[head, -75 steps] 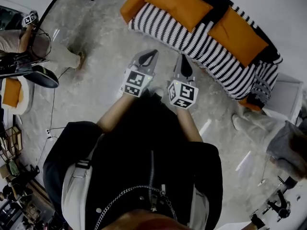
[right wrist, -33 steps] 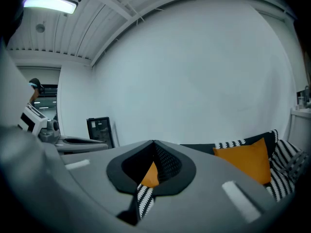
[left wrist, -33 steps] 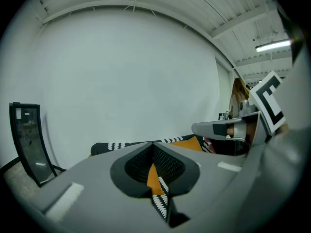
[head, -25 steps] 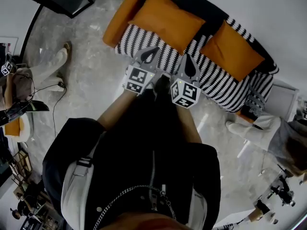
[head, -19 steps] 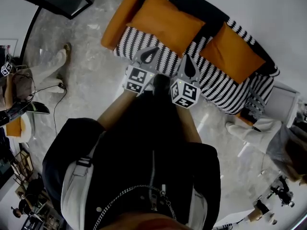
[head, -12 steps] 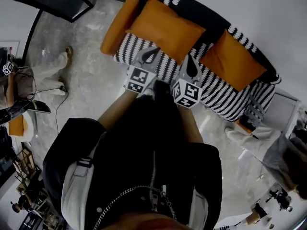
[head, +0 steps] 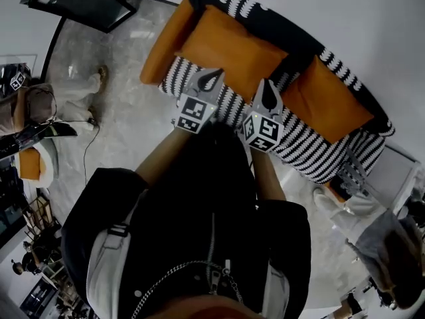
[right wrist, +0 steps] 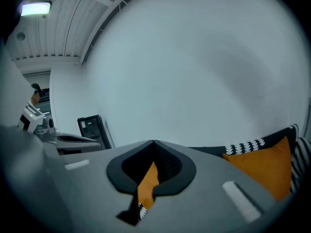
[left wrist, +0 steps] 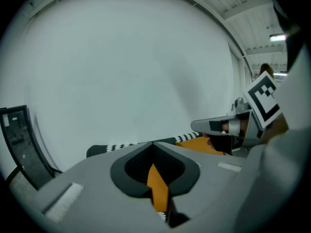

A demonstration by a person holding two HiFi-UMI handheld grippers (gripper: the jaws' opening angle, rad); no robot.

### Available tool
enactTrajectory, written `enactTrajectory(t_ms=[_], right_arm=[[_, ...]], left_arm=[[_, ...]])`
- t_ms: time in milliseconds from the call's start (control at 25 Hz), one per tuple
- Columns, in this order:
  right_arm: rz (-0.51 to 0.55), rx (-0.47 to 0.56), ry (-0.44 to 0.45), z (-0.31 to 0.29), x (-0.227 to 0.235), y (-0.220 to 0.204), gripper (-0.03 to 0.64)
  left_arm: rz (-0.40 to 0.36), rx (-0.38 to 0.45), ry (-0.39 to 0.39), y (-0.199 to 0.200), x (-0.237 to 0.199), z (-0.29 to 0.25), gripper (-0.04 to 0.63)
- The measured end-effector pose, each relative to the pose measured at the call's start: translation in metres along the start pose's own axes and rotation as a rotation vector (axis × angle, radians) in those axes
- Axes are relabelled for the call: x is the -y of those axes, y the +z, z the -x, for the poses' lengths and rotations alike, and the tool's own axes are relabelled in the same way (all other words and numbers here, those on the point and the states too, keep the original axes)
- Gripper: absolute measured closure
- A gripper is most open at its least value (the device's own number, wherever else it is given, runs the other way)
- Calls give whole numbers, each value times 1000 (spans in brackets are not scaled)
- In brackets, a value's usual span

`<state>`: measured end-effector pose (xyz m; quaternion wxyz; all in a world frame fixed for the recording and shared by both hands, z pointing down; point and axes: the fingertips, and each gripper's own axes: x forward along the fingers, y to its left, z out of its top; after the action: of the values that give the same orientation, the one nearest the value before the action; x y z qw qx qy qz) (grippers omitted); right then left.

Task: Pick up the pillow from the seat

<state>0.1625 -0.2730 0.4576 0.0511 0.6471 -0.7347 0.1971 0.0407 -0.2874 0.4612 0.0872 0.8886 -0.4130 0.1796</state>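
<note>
Two orange pillows lie on a black-and-white striped sofa [head: 312, 145]: the left pillow [head: 229, 42] and the right pillow [head: 325, 102]. My left gripper [head: 212, 78] is shut and empty, its tip over the striped seat just before the left pillow's near edge. My right gripper [head: 268, 90] is also shut and empty, pointing at the gap between the two pillows. In the left gripper view the closed jaws [left wrist: 153, 144] hide most of the sofa, and orange shows behind them. The right gripper view has the right pillow [right wrist: 267, 171] at its lower right edge.
An orange bolster [head: 161, 42] forms the sofa's left end. A dark framed panel [head: 83, 2] stands at the top left. A person's legs [head: 83, 88] are on the marble floor at left, and another person [head: 385, 251] stands by a white side table [head: 398, 171] at right.
I have stepped closer to the sofa. Both shut grippers have moved from over the floor to over the seat's front, near the pillows.
</note>
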Motion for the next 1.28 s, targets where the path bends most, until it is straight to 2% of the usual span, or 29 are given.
enactTrajectory(t_ms=[440,680,1080,1280], right_arm=[[-63,-30,-31,-34,30,-5,614],[-79,-55,-68,-57,47,-17,614],[-78,-176,-82,-125,74,-79,612],[-84,-231,-99,-155,81,-108,612]], left_arm=[[-18,-49,-15,1,-20,-32,584],[-10,-71,-40,-15,-43,-62,584],[-57,-143,-38,-62,-104,-124,584],[-25,-183,-24,-94,-147,-149,584]])
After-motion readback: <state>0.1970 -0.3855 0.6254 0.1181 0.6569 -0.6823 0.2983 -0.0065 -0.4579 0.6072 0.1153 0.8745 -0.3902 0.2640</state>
